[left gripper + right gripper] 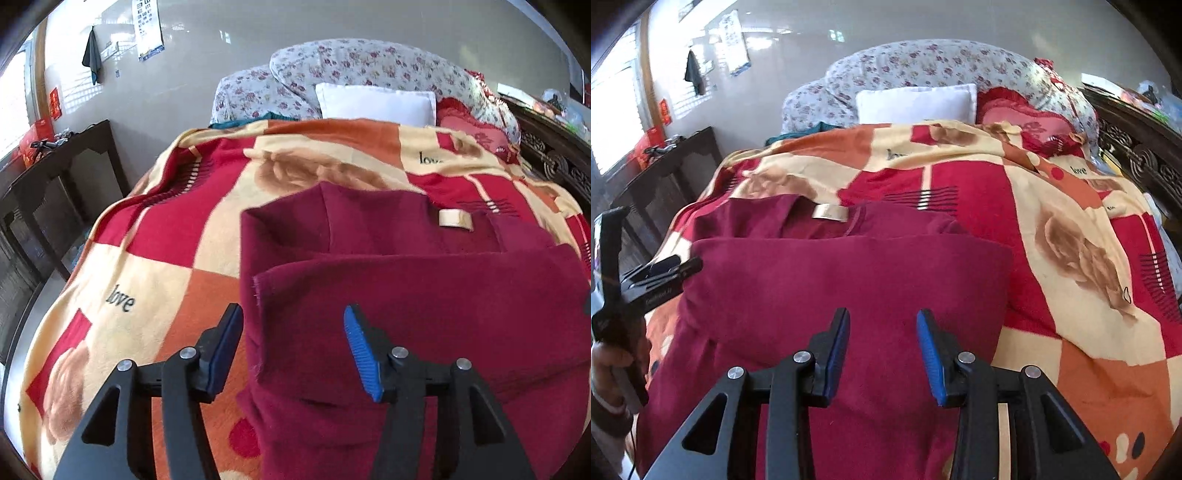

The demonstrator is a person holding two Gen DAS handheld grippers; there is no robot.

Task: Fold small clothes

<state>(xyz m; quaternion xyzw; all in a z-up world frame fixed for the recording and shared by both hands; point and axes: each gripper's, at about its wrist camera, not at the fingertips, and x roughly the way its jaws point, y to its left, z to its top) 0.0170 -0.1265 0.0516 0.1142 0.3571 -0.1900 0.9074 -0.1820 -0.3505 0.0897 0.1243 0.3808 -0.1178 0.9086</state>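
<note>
Lying crosswise on the blanket [155, 258], the maroon garment [424, 295] sits under both parted, empty grippers: left gripper [291, 347] over its left edge, right gripper [882, 354] nearer its middle.

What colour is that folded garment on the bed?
Dark maroon garment with a cream neck label; clearest in the right wrist view.

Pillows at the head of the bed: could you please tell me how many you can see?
2: a white pillow in the middle, and a pink-and-red cushion just right of it. Others may be hidden under the floral quilt or the patterned blanket.
</note>
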